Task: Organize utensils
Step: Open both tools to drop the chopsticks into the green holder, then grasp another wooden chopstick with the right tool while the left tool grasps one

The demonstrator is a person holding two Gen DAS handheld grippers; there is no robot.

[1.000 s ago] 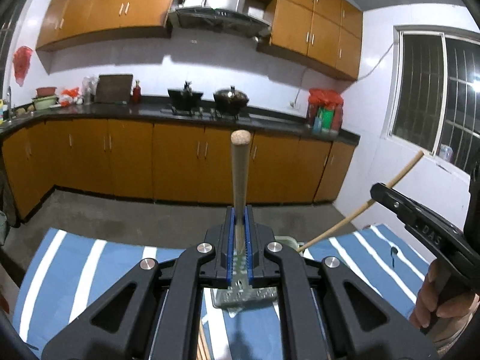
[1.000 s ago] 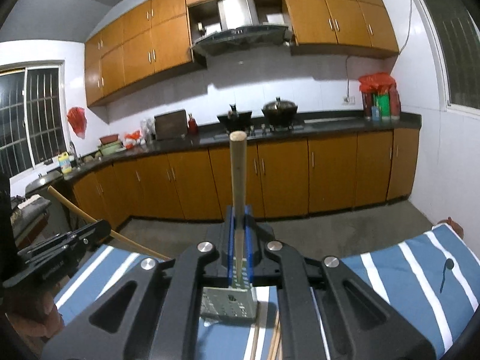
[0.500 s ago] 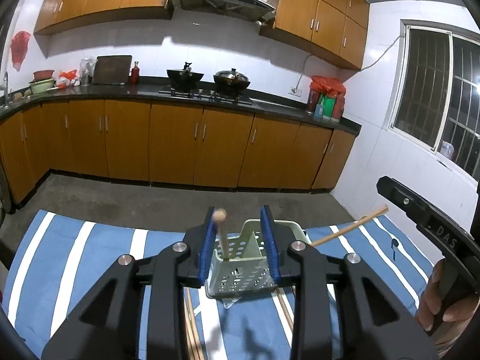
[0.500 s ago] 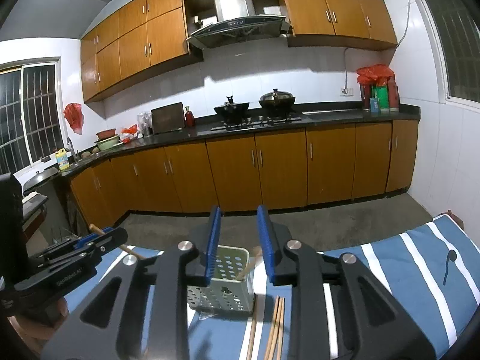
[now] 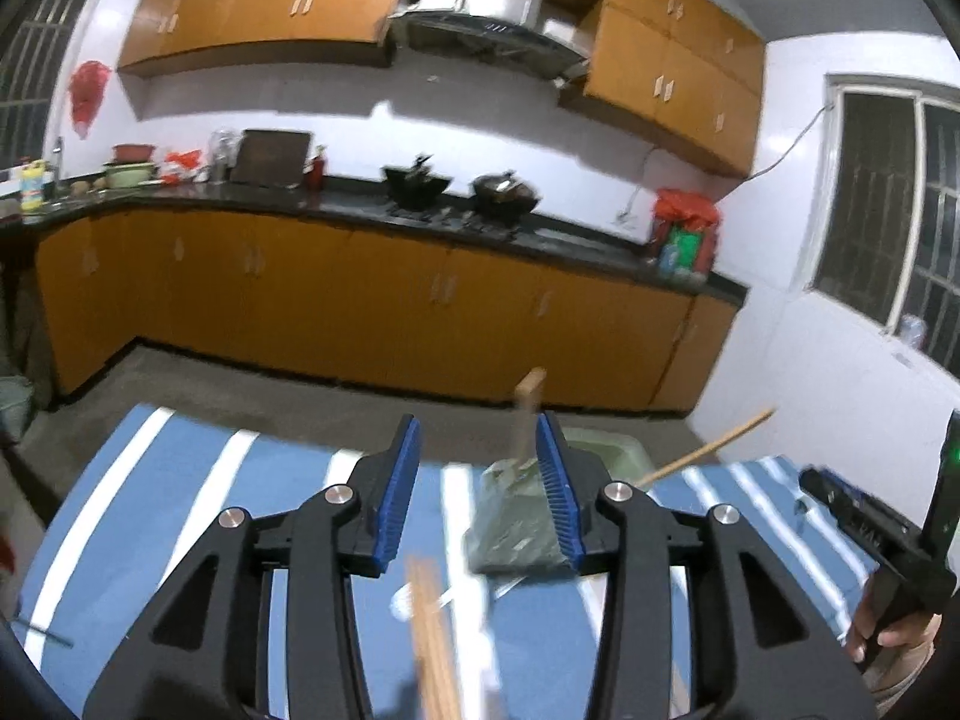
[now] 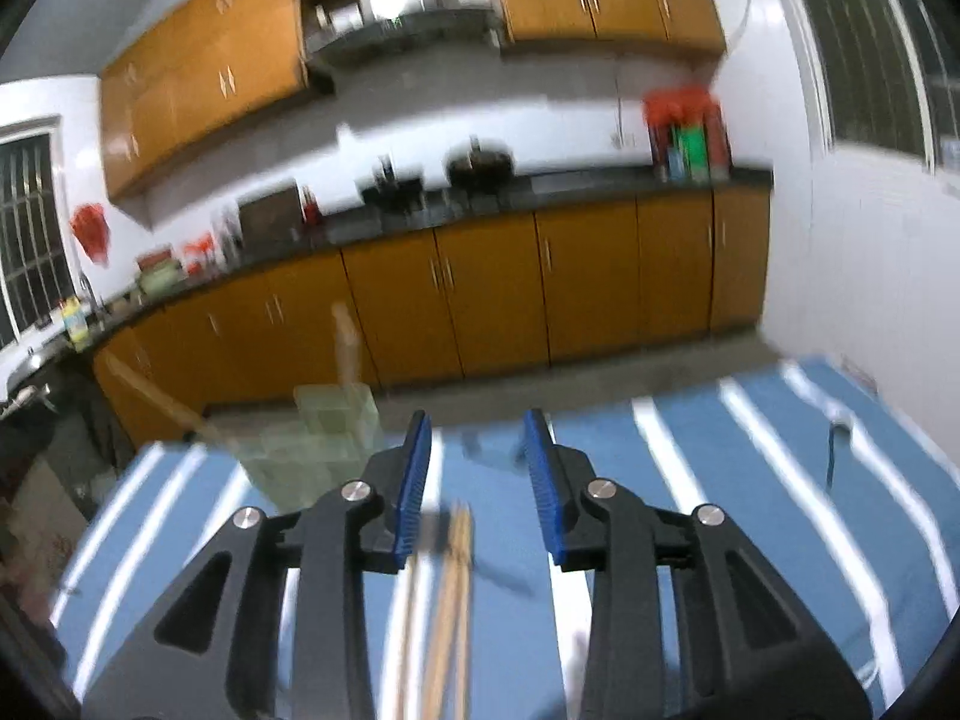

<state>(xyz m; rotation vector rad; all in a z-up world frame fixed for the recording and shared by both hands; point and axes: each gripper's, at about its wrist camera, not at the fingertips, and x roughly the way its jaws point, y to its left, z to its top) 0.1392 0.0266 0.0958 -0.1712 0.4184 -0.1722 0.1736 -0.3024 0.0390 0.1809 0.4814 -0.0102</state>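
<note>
Fingers [image 5: 401, 498] apart; one basket [image 5: 522, 531], two handles [image 5: 528, 414].

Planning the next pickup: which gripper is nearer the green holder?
Left. The left gripper has the holder just ahead, against its right finger. The right gripper sits off to the side of the holder, over chopsticks.

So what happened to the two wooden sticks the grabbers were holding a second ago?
Both got let go. The left gripper and right gripper have just been opening; nothing is between their jaws now. The two wooden utensils stand in the green holder. The chopsticks stayed on the striped cloth.
</note>
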